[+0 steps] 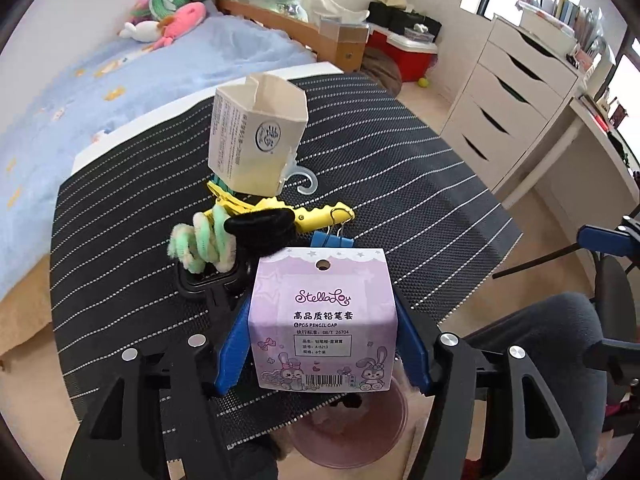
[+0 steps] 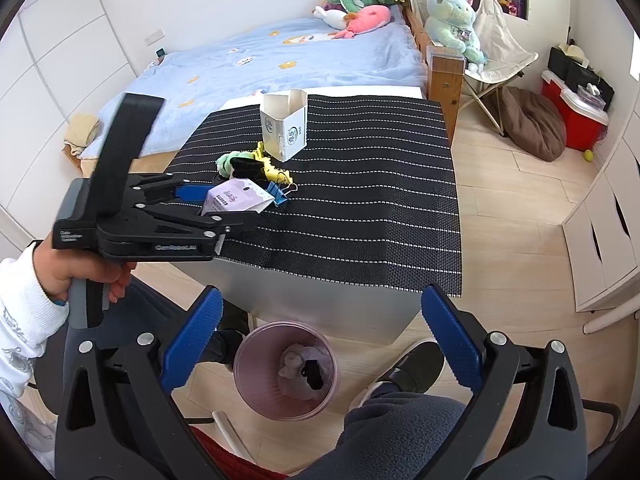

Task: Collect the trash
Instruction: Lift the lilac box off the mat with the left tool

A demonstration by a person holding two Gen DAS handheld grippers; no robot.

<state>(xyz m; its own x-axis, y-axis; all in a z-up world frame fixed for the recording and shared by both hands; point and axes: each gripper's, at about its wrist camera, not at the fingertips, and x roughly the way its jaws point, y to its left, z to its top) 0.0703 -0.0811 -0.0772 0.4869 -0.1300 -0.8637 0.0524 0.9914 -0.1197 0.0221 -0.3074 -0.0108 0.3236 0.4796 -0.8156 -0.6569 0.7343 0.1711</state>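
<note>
My left gripper (image 1: 323,316) is shut on a purple pencil-cap package (image 1: 322,320), held above the near edge of the striped table mat (image 1: 400,184); it also shows in the right wrist view (image 2: 234,200). Behind it lie a white open carton (image 1: 256,136), a yellow clip (image 1: 280,208), a green pipe-cleaner coil (image 1: 200,240), a black fuzzy piece (image 1: 264,228) and a blue binder clip (image 1: 332,238). My right gripper (image 2: 320,344) is open and empty above a pink bin (image 2: 286,368) on the floor, with trash in it.
The small table (image 2: 320,300) stands against a bed (image 2: 280,56) with plush toys. White drawers (image 1: 508,92) are at the right. A shoe (image 2: 412,368) and my legs are beside the bin. A folding chair (image 2: 492,52) and red cooler (image 2: 572,108) stand farther back.
</note>
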